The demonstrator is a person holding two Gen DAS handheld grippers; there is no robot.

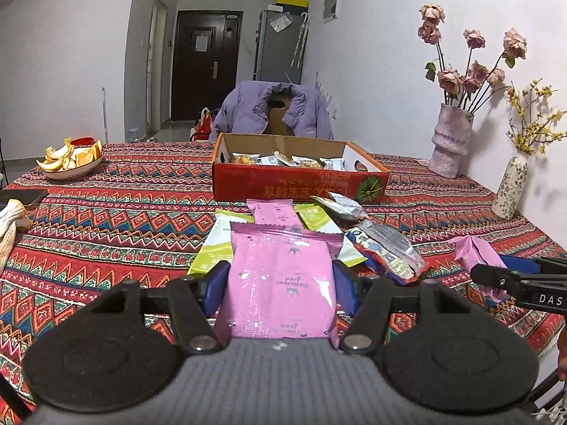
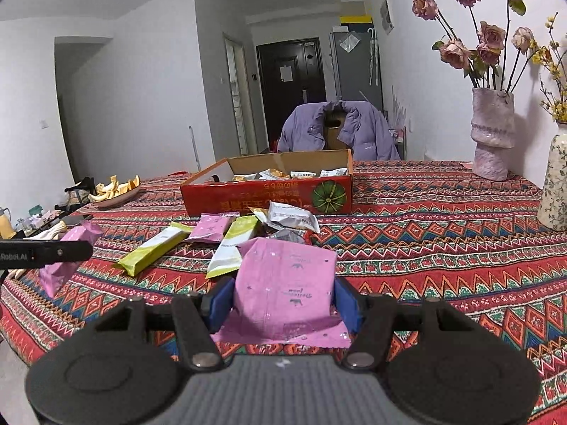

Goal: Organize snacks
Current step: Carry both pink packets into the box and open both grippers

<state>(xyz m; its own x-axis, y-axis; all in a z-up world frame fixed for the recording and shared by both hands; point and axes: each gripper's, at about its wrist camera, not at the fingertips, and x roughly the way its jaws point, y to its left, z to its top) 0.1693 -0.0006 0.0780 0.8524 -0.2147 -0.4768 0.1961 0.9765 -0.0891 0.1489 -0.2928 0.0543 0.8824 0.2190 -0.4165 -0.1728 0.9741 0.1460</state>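
Note:
My left gripper (image 1: pixel 280 283) is shut on a pink snack packet (image 1: pixel 281 279), held above the patterned table. My right gripper (image 2: pixel 283 299) is shut on another pink snack packet (image 2: pixel 285 287); it also shows at the right of the left wrist view (image 1: pixel 476 251). The left gripper's packet also shows at the left of the right wrist view (image 2: pixel 67 258). Loose snacks lie in a pile ahead: green-white packets (image 2: pixel 156 249), a pink packet (image 2: pixel 211 226) and silver packets (image 2: pixel 290 216). Behind them stands an open red cardboard box (image 1: pixel 297 180) with several snacks inside; it also shows in the right wrist view (image 2: pixel 265 198).
A plate of orange peels (image 1: pixel 71 159) sits at the far left. Two vases with flowers (image 1: pixel 450 141) (image 1: pixel 512 187) stand along the right edge by the wall. A chair with a purple jacket (image 1: pixel 273 109) is behind the table. A phone (image 1: pixel 21 196) and a cloth lie at the left edge.

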